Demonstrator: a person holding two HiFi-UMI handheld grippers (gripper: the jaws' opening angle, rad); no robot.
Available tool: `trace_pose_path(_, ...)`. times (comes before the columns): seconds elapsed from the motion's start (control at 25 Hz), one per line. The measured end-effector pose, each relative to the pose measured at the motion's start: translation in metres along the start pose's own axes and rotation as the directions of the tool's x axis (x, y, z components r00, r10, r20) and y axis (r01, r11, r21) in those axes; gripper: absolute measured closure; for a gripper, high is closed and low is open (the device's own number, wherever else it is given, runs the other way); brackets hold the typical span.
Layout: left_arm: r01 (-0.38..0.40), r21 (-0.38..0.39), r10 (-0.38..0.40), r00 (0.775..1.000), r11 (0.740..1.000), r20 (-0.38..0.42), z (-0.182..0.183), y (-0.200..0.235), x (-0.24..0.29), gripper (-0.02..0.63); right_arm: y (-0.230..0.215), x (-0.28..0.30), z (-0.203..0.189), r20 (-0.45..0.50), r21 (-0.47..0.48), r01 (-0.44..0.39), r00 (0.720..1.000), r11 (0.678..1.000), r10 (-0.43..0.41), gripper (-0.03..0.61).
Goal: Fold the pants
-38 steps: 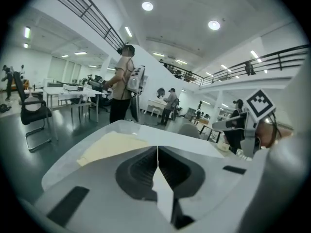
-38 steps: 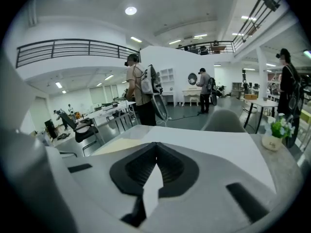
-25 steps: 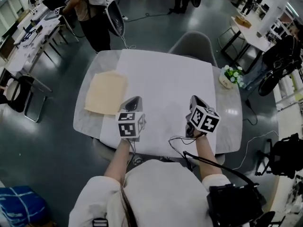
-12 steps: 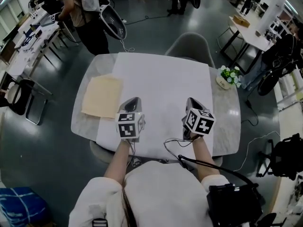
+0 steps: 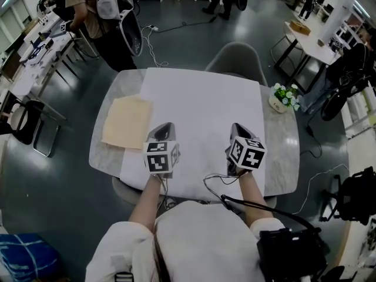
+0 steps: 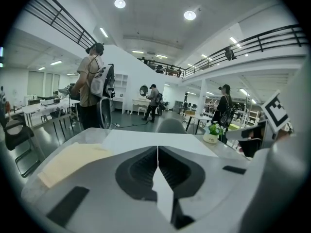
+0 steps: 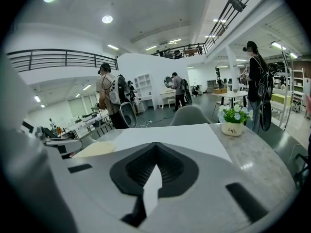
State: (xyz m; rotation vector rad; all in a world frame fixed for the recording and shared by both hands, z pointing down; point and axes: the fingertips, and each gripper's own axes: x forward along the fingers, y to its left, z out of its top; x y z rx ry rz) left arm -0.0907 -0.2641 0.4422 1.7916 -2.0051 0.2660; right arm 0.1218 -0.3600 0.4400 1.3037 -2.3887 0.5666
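Starting nearest, the person's forearms and the marker cubes hide the front edge of the table (image 5: 281, 151) in the head view. The left gripper (image 5: 165, 126) and right gripper (image 5: 235, 127) hover over the white sheet (image 5: 200, 98), each with its jaws pressed together on nothing. The folded beige pants (image 5: 127, 121) lie flat at the table's left side, apart from both. Their seams are too faint to read, and in the gripper views each gripper's body cuts off their near edge. Beyond stand a flower pot (image 5: 283, 97) and a grey chair (image 5: 238, 56).

Jaws together, empty — left hand-held gripper (image 5: 166, 126), right hand-held gripper (image 5: 237, 127).
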Motion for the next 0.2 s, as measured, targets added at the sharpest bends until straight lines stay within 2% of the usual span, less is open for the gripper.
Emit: trace_pose_path(0.2,-0.004,0.005,0.004,1.000,1.000,-0.002,-0.0035,-0.0033,-0.0025,0.604,-0.0028,-0.0047,-0.0025,0.000,-0.007,-0.002,1.000,1.000,0.002,0.586)
